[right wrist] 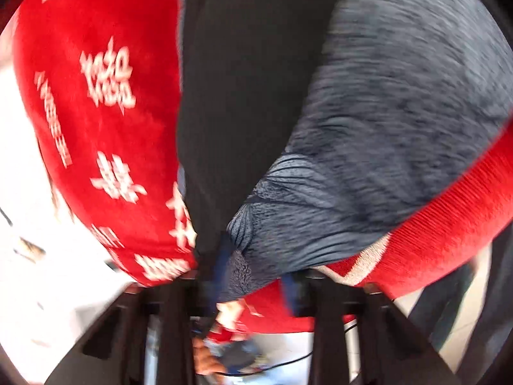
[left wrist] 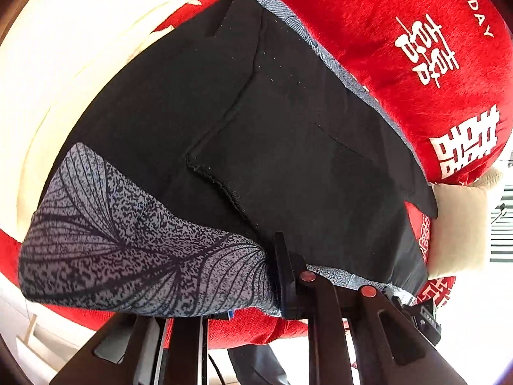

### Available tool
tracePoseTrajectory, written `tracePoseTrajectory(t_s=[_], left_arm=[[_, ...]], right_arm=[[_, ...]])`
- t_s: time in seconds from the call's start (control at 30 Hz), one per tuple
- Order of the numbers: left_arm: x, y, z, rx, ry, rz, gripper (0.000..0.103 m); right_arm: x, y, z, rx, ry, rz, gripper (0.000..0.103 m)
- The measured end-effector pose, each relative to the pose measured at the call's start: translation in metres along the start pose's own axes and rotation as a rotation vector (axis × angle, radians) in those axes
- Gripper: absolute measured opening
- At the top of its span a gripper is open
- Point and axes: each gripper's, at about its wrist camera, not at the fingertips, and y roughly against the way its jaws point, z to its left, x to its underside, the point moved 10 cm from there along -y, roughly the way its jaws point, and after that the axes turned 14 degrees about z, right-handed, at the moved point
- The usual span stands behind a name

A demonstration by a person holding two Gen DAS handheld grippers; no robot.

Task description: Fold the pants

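The pants [left wrist: 256,122] lie spread on a red blanket [left wrist: 400,32], their black inner side up and the grey leaf-print outer side [left wrist: 112,234] rolled over at the near left. My left gripper [left wrist: 275,285] is shut on the near edge of the pants, where the printed fabric bunches against a black finger [left wrist: 285,269]. In the blurred right wrist view, black cloth and grey print of the pants [right wrist: 368,128] gather into a pinch. My right gripper [right wrist: 253,276] is shut on that gathered fabric, between its blue-taped fingers [right wrist: 224,253].
The red blanket [right wrist: 105,128] carries white characters and hangs over an edge. A cream cushion [left wrist: 64,48] lies at the far left and another pale cushion [left wrist: 461,224] at the right. Light floor and a cable [right wrist: 282,362] show below the blanket.
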Motion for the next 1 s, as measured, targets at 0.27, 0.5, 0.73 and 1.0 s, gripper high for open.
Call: tracePoseTrajectory(t_s=[0.27, 0.5, 0.73, 1.0], left_arm=[[-0.004, 0.032, -0.020, 0.021, -0.043, -0.042, 0.020], [-0.033, 0.061, -0.051, 0.017, -0.054, -0.104, 0.020], [-0.109, 0.076, -0.093, -0.027, -0.085, -0.191, 0.020], [-0.203, 0.034, -0.088, -0.138, -0.047, -0.204, 0.020]], right_arm=[[0.005, 0.019, 0.063, 0.291, 0.284, -0.016, 0.010], [-0.020, 0.018, 0.134, 0.406, 0.498, 0.039, 0.010], [-0.089, -0.010, 0.200, 0.467, 0.631, 0.124, 0.010], [-0.189, -0.072, 0.220, 0.572, 0.642, 0.221, 0.010]])
